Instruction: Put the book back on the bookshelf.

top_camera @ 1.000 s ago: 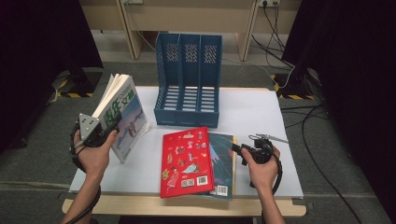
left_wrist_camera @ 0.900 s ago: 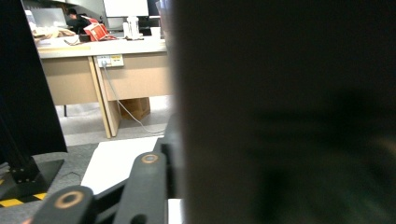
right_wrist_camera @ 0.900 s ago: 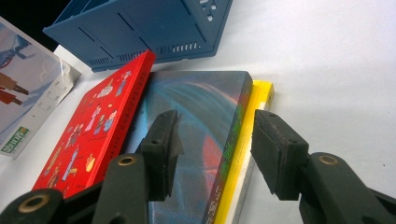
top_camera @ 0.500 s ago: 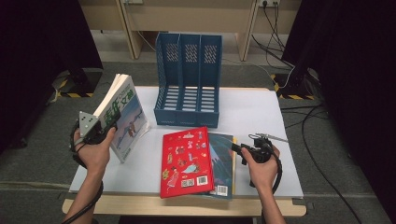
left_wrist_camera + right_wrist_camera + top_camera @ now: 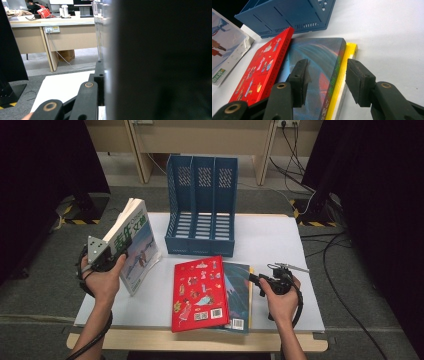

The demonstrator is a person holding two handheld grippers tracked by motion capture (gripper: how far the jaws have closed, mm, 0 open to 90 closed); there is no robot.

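Clearly the work in hand is filing books into the blue rack [image 5: 202, 205] at the back of the table [image 5: 280, 240], and the step looks like the lift of the first one. The left gripper [image 5: 116, 256] has just been closing and now clamps the white book [image 5: 134, 245], which stands tilted on its lower edge at the table's left side, apart from the rack; in the left gripper view the book's dark bulk sits against the one jaw in sight. The right gripper [image 5: 325, 80] stands part open astride the right edge of the dark book [image 5: 317, 65] and the yellow book [image 5: 348, 60] under it, its pads [image 5: 358, 82] not pressing; the red book [image 5: 197, 292] lies over them. Next, I judge, the white book must be raised, turned upright and lined up with a slot, while the right gripper closes on its stack.
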